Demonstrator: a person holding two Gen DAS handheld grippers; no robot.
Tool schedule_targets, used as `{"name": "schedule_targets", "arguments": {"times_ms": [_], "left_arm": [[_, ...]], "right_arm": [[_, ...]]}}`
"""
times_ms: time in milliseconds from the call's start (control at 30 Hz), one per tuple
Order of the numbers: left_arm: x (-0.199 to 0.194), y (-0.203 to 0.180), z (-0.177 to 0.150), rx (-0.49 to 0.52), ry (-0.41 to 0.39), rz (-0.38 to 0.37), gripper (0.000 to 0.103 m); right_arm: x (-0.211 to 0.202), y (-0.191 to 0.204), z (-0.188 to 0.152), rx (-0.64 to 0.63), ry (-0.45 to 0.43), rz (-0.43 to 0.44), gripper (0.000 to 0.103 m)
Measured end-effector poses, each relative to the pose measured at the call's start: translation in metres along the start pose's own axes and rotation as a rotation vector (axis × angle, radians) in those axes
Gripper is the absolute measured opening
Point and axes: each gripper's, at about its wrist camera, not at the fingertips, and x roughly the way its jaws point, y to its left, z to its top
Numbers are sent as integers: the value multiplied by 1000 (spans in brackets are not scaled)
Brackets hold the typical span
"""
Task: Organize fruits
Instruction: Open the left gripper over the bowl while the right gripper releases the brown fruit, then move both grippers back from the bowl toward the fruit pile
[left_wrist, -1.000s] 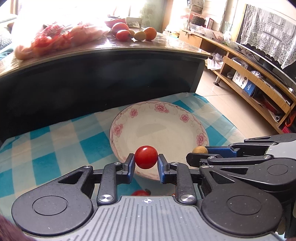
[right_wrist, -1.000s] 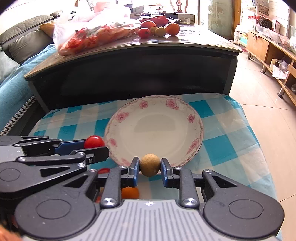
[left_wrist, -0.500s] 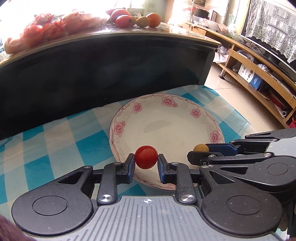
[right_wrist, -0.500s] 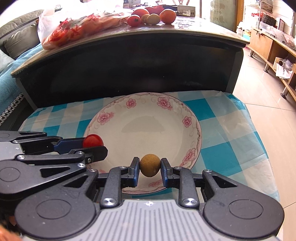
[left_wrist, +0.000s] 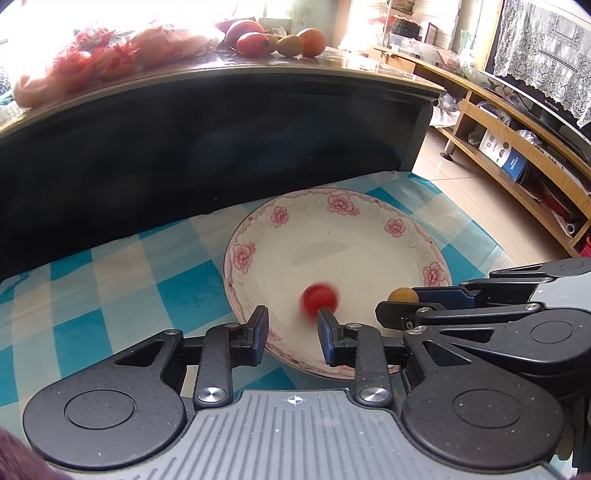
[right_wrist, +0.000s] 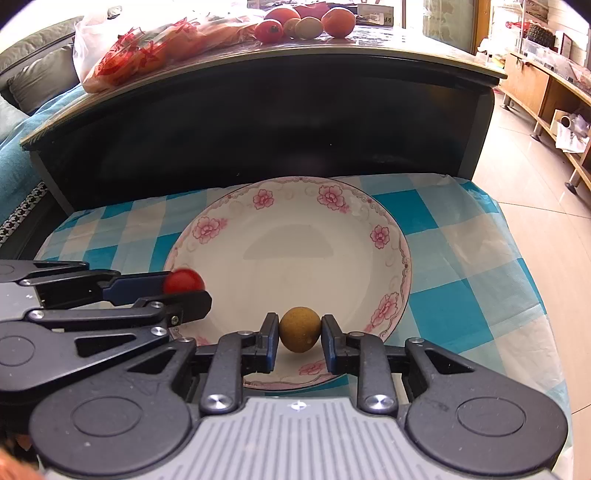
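Note:
A white plate with pink flowers (left_wrist: 369, 221) (right_wrist: 391, 236) lies on a blue checked cloth (left_wrist: 110, 288). My left gripper (left_wrist: 293, 328) is open over the plate's near rim; a red cherry tomato (left_wrist: 319, 298) (right_wrist: 184, 280), blurred, is loose just past its right finger, over the plate. My right gripper (right_wrist: 299, 330) is over the plate's near rim with a small brown round fruit (right_wrist: 299, 328) (left_wrist: 402, 295) between its fingers. A narrow gap shows on each side of the fruit, so I cannot tell whether it is gripped.
A dark low table (right_wrist: 295, 110) stands right behind the cloth, with a bag of red fruit (right_wrist: 155, 51) and several loose fruits (right_wrist: 306, 22) on top. A wooden shelf unit (left_wrist: 517, 147) is at the right, with tiled floor (right_wrist: 535, 184).
Both grippers moved forward over the plate. My left gripper opened and let go of the cherry tomato, which is moving. The right gripper's fingers have parted slightly around the brown fruit.

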Motion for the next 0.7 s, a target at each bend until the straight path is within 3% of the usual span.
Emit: {"name": "schedule_targets", "arguments": {"times_ms": [700], "left_arm": [[-26,4,-5,-8,-24,6,47]], "right_arm": [[-29,-1,6,49,-68,7,29]]}}
